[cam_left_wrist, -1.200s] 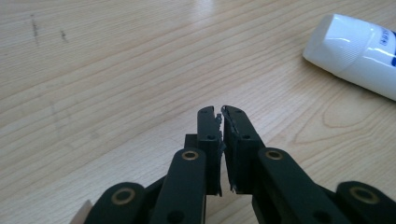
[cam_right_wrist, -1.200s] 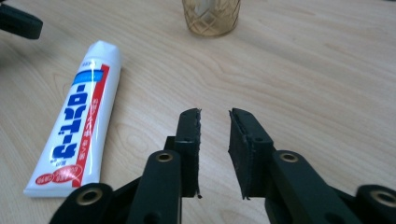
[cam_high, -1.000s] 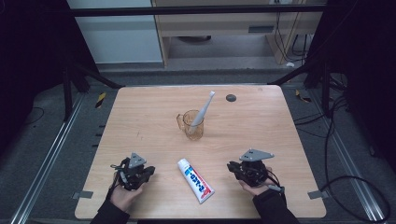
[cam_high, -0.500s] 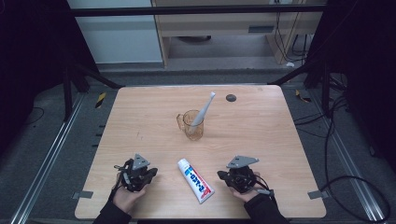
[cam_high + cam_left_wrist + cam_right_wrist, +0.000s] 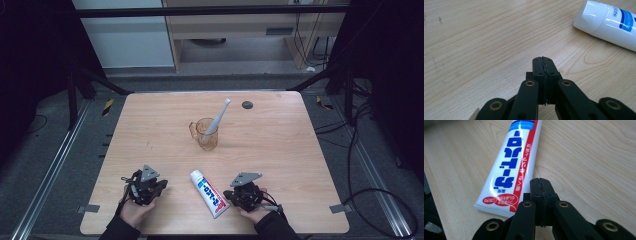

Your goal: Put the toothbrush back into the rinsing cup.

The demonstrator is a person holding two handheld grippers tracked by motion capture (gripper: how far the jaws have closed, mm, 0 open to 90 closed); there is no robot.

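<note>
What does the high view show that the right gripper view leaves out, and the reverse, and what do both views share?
The high view alone has the clear cup with a toothbrush leaning in it, a dark disc, and the left gripper. The right gripper view alone gives the tube's blue lettering and the right gripper with its jaws pressed together. Both show the toothpaste tube lying on the wooden table.

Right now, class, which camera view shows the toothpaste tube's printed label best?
The right gripper view: the toothpaste tube lies close ahead of the shut tongs, its blue and red lettering large and sharp. The left gripper view shows the white cap end and a little of the label. The high view shows the whole tube, print too small to read.
</note>
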